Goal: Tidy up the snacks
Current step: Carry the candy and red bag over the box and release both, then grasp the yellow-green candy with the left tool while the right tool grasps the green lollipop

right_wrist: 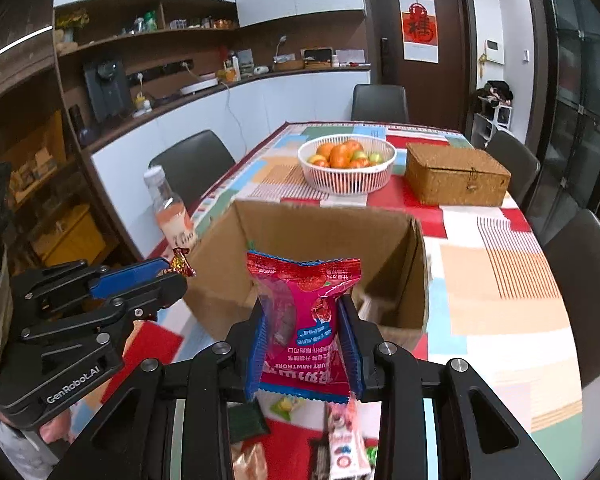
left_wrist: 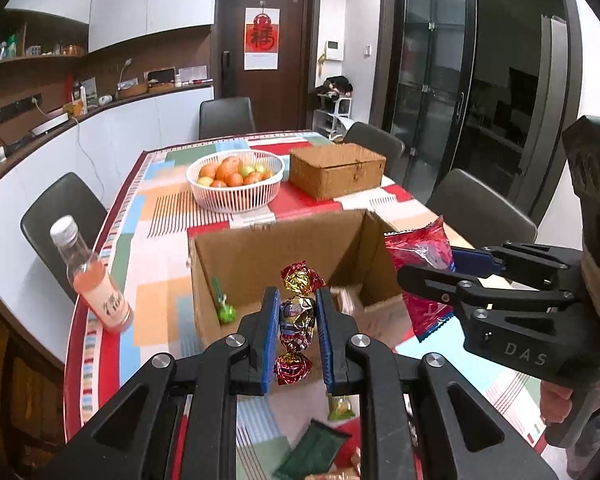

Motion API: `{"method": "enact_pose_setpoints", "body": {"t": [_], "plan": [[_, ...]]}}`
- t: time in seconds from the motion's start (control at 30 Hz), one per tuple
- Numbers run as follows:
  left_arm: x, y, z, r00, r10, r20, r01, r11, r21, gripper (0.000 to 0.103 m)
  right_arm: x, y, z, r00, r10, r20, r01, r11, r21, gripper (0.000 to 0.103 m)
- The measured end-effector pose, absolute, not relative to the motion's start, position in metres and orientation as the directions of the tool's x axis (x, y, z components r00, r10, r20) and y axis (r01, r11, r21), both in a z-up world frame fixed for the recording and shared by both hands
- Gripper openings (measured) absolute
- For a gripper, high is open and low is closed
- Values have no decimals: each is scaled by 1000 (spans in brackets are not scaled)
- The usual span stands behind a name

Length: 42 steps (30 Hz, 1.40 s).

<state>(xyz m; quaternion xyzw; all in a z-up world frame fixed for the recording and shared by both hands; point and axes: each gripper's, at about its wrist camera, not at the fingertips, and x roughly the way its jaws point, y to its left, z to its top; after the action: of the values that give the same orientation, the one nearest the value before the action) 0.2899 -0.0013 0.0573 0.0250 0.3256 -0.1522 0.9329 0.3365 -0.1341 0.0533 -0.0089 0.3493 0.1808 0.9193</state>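
Left wrist view shows the left gripper clamped on a string of foil-wrapped candies, its long axis upright, one end poking above the fingertips toward the cardboard box just ahead and the other dangling below. Right wrist view shows the right gripper pinching a red hawthorn snack bag upright, sealed top edge upward, before the same box. Both grippers crowd one opening, so they could collide, and slick foil could slip short of the box.
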Motion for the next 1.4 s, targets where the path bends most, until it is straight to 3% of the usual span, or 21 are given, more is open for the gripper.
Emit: {"method": "enact_pose_setpoints", "body": {"t": [0.33, 0.37, 0.4, 0.43, 0.47, 0.53, 1.0, 1.4], "plan": [[335, -2, 63, 725, -246, -644, 273, 960, -60, 19, 375, -132, 59, 685, 317, -656, -328, 938, 110, 34], [339, -2, 62, 726, -234, -647, 265, 963, -51, 24, 379, -133, 59, 688, 316, -654, -324, 939, 113, 34], [343, -2, 62, 724, -224, -653, 259, 965, -43, 39, 383, -132, 59, 693, 313, -650, -322, 940, 109, 35], [345, -1, 62, 724, -215, -655, 251, 967, -40, 46, 385, -133, 60, 694, 307, -652, -319, 942, 104, 37], [344, 0, 62, 729, -214, -650, 248, 968, -40, 52, 387, -133, 59, 693, 295, -658, -309, 946, 99, 47], [337, -1, 61, 734, -211, -645, 255, 967, -26, 52, 386, -136, 58, 704, 281, -653, -293, 952, 94, 55], [275, -28, 45, 740, -212, -639, 311, 949, 45, 61, 334, -153, 34, 677, 260, -689, -320, 947, 43, 55], [257, -57, -6, 661, -211, -720, 352, 935, 49, 61, 306, -189, -14, 606, 195, -771, -250, 967, 48, 55]]}}
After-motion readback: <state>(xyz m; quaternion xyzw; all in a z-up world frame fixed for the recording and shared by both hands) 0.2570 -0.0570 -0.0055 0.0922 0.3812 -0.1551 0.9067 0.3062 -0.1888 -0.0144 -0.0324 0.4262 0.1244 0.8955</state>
